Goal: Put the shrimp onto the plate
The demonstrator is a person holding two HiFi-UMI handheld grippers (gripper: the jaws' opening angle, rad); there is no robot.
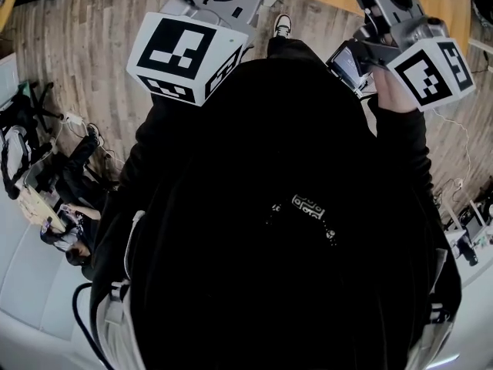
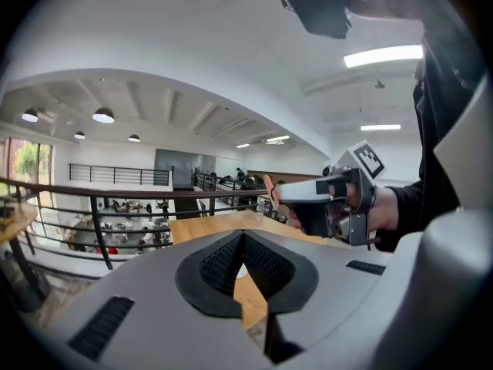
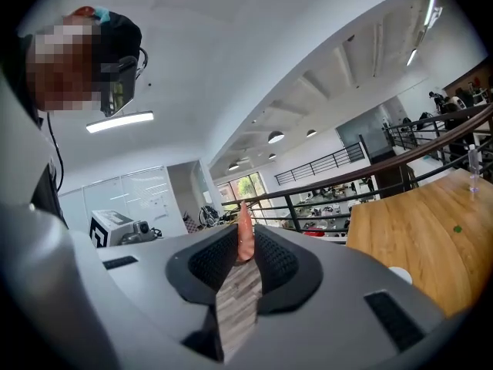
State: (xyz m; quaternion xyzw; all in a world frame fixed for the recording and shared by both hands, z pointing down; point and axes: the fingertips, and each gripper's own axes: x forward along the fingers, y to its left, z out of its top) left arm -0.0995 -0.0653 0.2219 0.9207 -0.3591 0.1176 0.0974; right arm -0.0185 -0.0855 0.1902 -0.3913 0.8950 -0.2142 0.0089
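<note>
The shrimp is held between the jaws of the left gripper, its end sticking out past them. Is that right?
Only the side is wrong: the shrimp is held between the jaws of the right gripper, its end sticking out past them. The right gripper view shows it.

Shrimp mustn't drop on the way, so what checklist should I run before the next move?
1. Pink-orange shrimp pinched in the right tongs: ok.
2. Left tongs shut, nothing between them: ok.
3. Both tongs apart from each other: ok.
4. Plate located: cannot tell; only a small white shape shows on the light wooden table.
5. Right tongs over the table: not ok; wood-plank floor shows below them.
</note>
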